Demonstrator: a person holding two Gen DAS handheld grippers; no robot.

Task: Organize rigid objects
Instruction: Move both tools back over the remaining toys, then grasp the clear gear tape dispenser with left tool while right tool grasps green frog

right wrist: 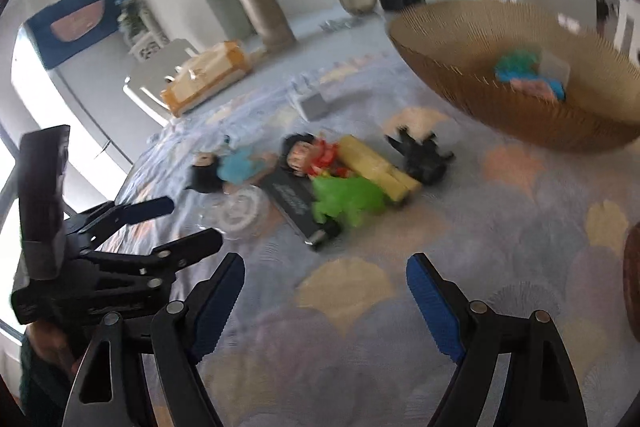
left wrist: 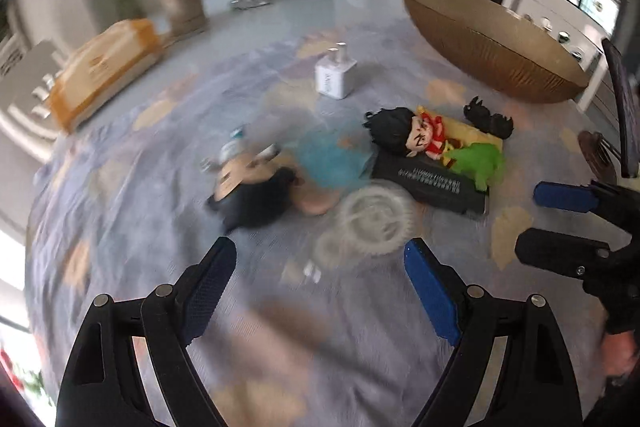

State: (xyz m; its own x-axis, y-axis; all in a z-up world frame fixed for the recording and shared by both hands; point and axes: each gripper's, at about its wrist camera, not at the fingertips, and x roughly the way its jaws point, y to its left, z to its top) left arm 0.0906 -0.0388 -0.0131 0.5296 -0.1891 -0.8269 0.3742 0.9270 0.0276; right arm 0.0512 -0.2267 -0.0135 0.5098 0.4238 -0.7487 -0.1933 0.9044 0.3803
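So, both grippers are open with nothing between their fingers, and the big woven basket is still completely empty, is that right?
Not quite. The basket is not empty: the right wrist view shows some blue-green and pink items lying inside it. The rest holds: the left gripper and right gripper are both open with nothing between their fingers.
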